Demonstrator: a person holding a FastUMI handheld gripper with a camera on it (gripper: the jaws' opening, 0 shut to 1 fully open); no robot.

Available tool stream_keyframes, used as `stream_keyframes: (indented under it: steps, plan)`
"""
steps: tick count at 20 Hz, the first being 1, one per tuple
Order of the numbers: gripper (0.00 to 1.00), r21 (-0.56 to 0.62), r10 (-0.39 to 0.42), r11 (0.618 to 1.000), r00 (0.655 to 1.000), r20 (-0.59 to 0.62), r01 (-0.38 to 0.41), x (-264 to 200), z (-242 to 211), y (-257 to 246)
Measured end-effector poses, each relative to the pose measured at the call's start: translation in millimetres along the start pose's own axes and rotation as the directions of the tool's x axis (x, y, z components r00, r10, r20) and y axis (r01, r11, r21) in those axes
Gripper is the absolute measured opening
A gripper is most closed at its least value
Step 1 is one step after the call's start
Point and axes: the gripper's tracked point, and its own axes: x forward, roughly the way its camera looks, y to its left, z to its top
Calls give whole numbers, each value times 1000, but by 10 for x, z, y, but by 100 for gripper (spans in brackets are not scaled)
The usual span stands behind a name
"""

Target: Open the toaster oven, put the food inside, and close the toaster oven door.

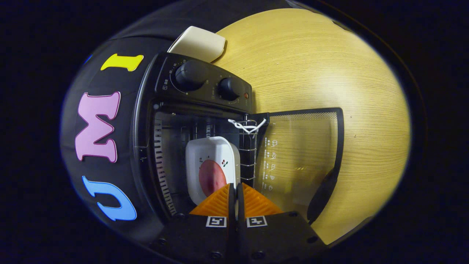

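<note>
The black toaster oven point(205, 82) stands open, its glass door point(304, 154) folded down flat over the wooden table. Inside, on the wire rack point(249, 150), sits a white square plate point(210, 154) carrying a round reddish piece of food point(210, 178). My gripper point(235, 190) reaches into the oven mouth, its fingers pressed almost together on the plate's near rim. The plate's near corner is hidden behind the fingers.
The door's dark handle point(322, 194) juts out at its outer edge. A white cord point(247, 126) is tied to the rack's front. A white tray-like object point(199, 44) lies behind the oven. Light wooden table point(329, 66) spreads beyond the door.
</note>
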Motion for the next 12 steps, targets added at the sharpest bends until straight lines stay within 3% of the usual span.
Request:
stream_keyframes:
  steps: [6,10,11,12]
  plan:
    - [11,15,35,999,997,-68,-34,-20,-107,72]
    - [67,20,61,998,983,-171,-58,-210,-238,145]
    - [90,-5,50,999,980,-193,-52,-264,-236,109]
    - [98,-40,32,998,977,-212,-41,-314,-264,66]
